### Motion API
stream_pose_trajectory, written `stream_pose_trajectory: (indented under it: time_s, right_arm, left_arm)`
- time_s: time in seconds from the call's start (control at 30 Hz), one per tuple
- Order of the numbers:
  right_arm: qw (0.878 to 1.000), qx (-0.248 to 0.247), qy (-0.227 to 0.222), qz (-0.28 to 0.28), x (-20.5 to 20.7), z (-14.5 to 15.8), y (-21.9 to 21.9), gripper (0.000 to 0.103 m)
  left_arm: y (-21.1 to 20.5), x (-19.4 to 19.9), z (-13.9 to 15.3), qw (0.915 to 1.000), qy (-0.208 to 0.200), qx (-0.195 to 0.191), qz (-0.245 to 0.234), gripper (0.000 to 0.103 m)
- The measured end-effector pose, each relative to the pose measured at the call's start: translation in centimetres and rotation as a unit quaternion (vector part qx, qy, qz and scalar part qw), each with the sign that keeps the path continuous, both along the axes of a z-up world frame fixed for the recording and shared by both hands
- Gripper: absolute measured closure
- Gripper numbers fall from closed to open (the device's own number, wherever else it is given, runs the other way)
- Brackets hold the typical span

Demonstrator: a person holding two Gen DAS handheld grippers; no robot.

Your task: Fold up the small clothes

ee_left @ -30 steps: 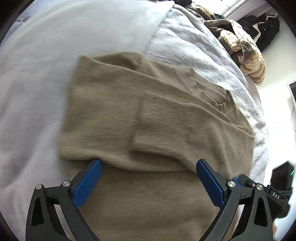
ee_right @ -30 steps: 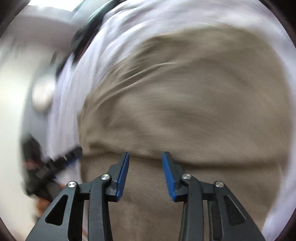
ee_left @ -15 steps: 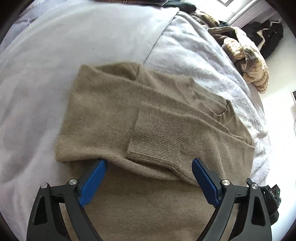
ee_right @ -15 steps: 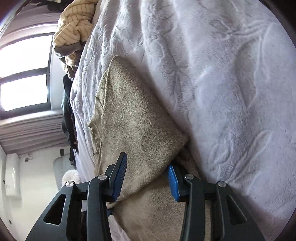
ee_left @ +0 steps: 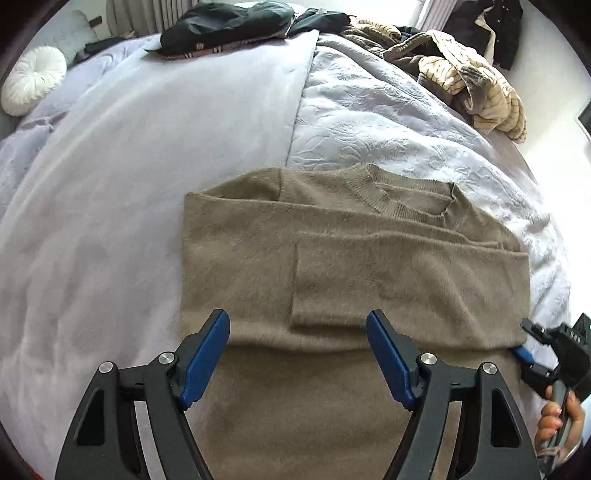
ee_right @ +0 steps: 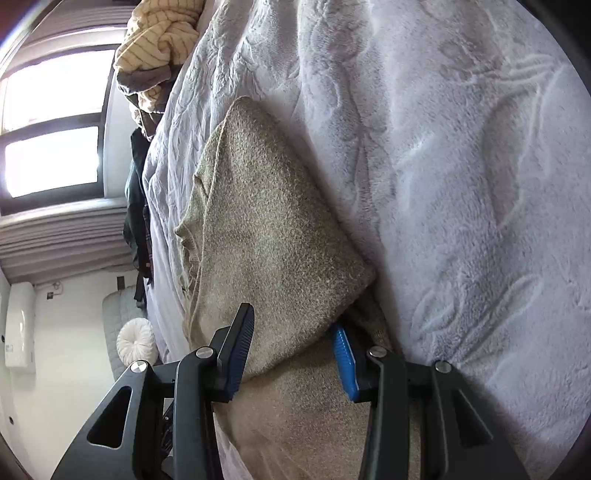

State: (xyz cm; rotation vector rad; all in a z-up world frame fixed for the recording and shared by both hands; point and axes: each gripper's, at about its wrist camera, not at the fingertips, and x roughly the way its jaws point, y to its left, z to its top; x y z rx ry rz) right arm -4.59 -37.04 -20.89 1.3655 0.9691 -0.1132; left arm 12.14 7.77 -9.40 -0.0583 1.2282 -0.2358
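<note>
A tan knit sweater (ee_left: 332, 266) lies flat on the pale bed cover, its sleeves folded across the body and the collar at the far side. My left gripper (ee_left: 297, 354) is open and empty, hovering above the sweater's near part. My right gripper (ee_right: 291, 343) is open, with its jaws either side of the folded edge of the sweater (ee_right: 273, 236) at its right side; one blue pad sits under the fold. The right gripper also shows at the right edge of the left wrist view (ee_left: 532, 354).
A heap of striped and dark clothes (ee_left: 461, 70) lies at the far right of the bed. Dark garments (ee_left: 229, 26) lie at the far edge. A round white cushion (ee_left: 29, 85) sits far left. A window (ee_right: 55, 125) is beyond the bed.
My left gripper has pulled back and risen, so more of the bed shows. My right gripper has swung to the sweater's right edge and opened wider around the fold.
</note>
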Motion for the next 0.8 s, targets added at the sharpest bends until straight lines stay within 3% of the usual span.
stream_pose_trajectory:
  time_s: [0.1, 0.13, 0.17, 0.23, 0.27, 0.33, 0.5, 0.57, 0.7, 0.8]
  right_arm:
    - [1.000, -0.001, -0.001, 0.003, 0.0, -0.1, -0.1, 0.057]
    - [1.000, 0.001, -0.001, 0.001, -0.1, -0.1, -0.2, 0.057]
    - [1.000, 0.004, -0.002, -0.003, -0.2, -0.2, -0.4, 0.057]
    - [1.000, 0.006, -0.005, -0.006, -0.2, -0.2, -0.5, 0.058]
    - [1.000, -0.001, -0.005, -0.002, 0.0, -0.2, -0.5, 0.067]
    - [0.999, -0.040, 0.013, 0.022, 0.7, 0.4, -0.6, 0.096]
    - [0.986, -0.137, -0.008, 0.094, 1.6, 4.1, -0.7, 0.097]
    - [0.977, -0.170, 0.009, 0.128, 1.8, 4.1, -0.8, 0.097]
    - [0.977, -0.134, 0.042, 0.159, 1.2, 1.8, -0.9, 0.095]
    - [0.973, -0.140, 0.043, 0.179, 0.2, 2.8, -0.9, 0.089]
  left_arm:
    - [-0.2, 1.9, -3.6, 0.9983, 0.050, -0.030, 0.001, 0.028]
    - [-0.3, 2.3, -5.0, 0.9968, 0.071, -0.038, 0.004, 0.037]
    - [-0.4, 2.4, -5.6, 0.9961, 0.076, -0.044, 0.004, 0.056]
    - [-0.4, 2.2, -5.7, 0.9954, 0.071, -0.064, 0.001, 0.074]
    - [-0.4, 2.1, -5.6, 0.9941, 0.068, -0.084, -0.004, 0.088]
    - [-0.4, 1.8, -5.2, 0.9933, 0.064, -0.096, -0.006, 0.087]
    - [-1.0, 0.8, -5.2, 0.9946, 0.058, -0.084, -0.018, 0.087]
    - [-0.9, 0.4, -5.8, 0.9949, 0.059, -0.081, -0.012, 0.087]
    - [-1.0, 0.3, -6.1, 0.9962, 0.052, -0.070, -0.007, 0.087]
    - [-1.0, 0.2, -5.1, 0.9978, 0.042, -0.048, -0.020, 0.087]
